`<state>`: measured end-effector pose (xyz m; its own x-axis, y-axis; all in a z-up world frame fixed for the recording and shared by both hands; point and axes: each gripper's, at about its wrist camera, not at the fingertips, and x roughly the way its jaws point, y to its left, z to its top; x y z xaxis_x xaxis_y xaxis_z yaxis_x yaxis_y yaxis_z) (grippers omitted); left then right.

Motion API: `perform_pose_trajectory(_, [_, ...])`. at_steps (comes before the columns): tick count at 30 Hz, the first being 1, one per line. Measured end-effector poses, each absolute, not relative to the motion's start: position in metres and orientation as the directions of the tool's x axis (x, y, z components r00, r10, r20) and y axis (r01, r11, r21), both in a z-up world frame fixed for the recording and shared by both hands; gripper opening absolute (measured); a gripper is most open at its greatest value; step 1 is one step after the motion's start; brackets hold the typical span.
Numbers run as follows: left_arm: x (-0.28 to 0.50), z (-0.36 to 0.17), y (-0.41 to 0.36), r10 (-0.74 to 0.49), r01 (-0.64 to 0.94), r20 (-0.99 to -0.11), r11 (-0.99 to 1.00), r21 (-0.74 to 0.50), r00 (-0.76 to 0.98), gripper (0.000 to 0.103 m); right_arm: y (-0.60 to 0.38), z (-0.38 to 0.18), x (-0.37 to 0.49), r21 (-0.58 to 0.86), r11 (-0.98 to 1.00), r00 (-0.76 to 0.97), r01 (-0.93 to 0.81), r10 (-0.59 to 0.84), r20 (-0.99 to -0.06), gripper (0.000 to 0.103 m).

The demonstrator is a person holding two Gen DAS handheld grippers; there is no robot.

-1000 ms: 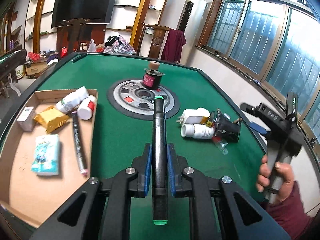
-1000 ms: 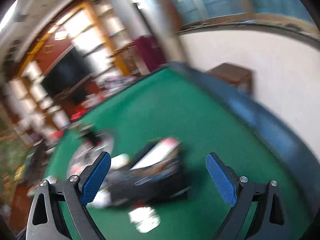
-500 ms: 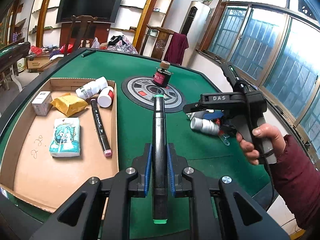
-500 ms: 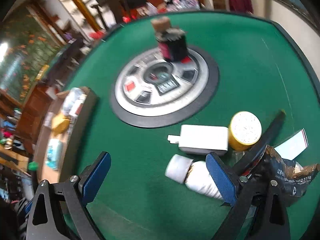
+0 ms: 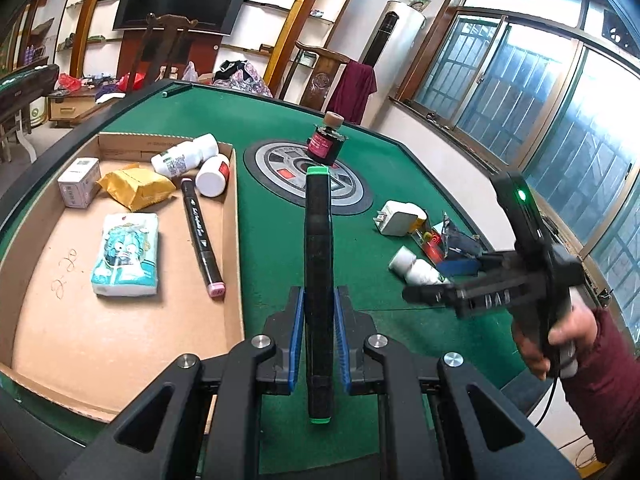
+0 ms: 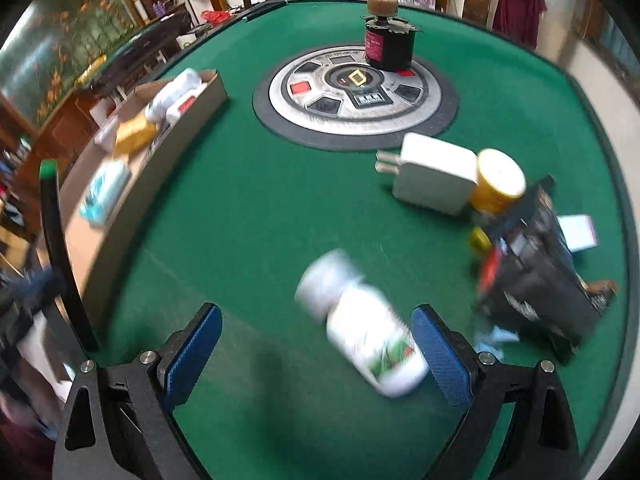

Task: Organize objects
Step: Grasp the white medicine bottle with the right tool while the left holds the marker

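L gripper (image 5: 318, 336) has its blue pads pinched tight on a black marker pen w/ green end caps (image 5: 318, 264), pen lying along the fingers, pointing out over the green felt table (image 5: 256, 208).

Landmark: round grey-and-black control disc (image 5: 308, 182) at table centre. A small dark jar w/ magenta label and cork-like top (image 5: 326, 146) stands on its far edge. Left of the disc sits a shallow brown cardboard tray (image 5: 236, 216) holding a second black marker w/ pink tip (image 5: 200, 236), two white bottles, a yellow packet, a teal-printed tissue pack, a small white box.

Right of the disc: white plug adapter (image 6: 434, 174) touching a yellow-lidded tub (image 6: 498, 180), then a black foil packet (image 6: 536, 276).

R gripper (image 6: 316, 356), held by a hand in a maroon sleeve (image 5: 560, 336), has jaws spread wide. A white pill bottle w/ green-red label (image 6: 360, 324) lies on the felt nearer than the disc, between the pads and close to the right one; blur, so contact can't be told.
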<state>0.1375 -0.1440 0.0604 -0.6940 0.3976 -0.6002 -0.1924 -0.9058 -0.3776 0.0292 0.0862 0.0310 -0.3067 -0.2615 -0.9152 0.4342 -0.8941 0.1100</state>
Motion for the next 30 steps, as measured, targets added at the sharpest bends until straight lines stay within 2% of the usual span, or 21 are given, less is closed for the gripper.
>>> perform_pose_trajectory(9, [0.144, 0.063, -0.129, 0.393, -0.215, -0.609, -0.913, -0.346, -0.689, 0.015, 0.082, 0.024, 0.021, 0.002, -0.914, -0.416, 0.406, -0.186, -0.89, 0.096])
perform_pose_trajectory(10, [0.144, 0.063, -0.129, 0.388, -0.214, -0.611, -0.916, -0.341, -0.689, 0.015, 0.084, 0.023, 0.017, -0.004, -0.923, -0.425, 0.385, -0.174, -0.889, 0.094])
perform_pose_trajectory(12, [0.141, 0.06, -0.126, 0.372, -0.202, -0.632, -0.923, -0.326, -0.68, 0.015, 0.084, 0.018, 0.012, -0.004, -0.938, -0.423, 0.348, -0.153, -0.893, 0.078])
perform_pose_trajectory(15, [0.134, 0.052, -0.119, 0.365, -0.189, -0.66, -0.927, -0.325, -0.656, 0.015, 0.088, 0.011, 0.007, 0.054, -0.954, -0.398, 0.294, -0.174, -0.901, 0.078])
perform_pose_trajectory(18, [0.124, 0.044, -0.111, 0.357, -0.177, -0.695, -0.931, -0.32, -0.624, 0.025, 0.09, 0.013, 0.004, 0.133, -0.961, -0.391, 0.243, -0.222, -0.893, 0.083])
perform_pose_trajectory(21, [0.118, 0.039, -0.096, 0.343, -0.192, -0.712, -0.939, -0.287, -0.613, 0.037, 0.094, 0.014, -0.003, 0.215, -0.96, -0.377, 0.177, -0.268, -0.887, 0.084])
perform_pose_trajectory(25, [0.103, 0.02, -0.072, 0.25, -0.184, -0.778, -0.967, -0.174, -0.576, 0.045, 0.08, 0.012, 0.001, 0.115, -0.975, -0.411, 0.188, -0.184, -0.893, 0.08])
perform_pose_trajectory(28, [0.101, 0.011, -0.059, 0.18, -0.19, -0.797, -0.978, -0.084, -0.576, 0.046, 0.07, 0.01, 0.01, -0.008, -0.978, -0.458, 0.209, -0.09, -0.884, 0.065])
perform_pose_trajectory(29, [0.102, 0.012, -0.055, 0.166, -0.199, -0.797, -0.978, -0.059, -0.581, 0.046, 0.07, 0.01, 0.014, -0.003, -0.976, -0.472, 0.218, -0.103, -0.875, 0.054])
perform_pose_trajectory(30, [0.103, 0.013, -0.053, 0.169, -0.209, -0.798, -0.976, -0.055, -0.579, 0.035, 0.07, 0.011, 0.018, -0.005, -0.975, -0.484, 0.222, -0.106, -0.869, 0.041])
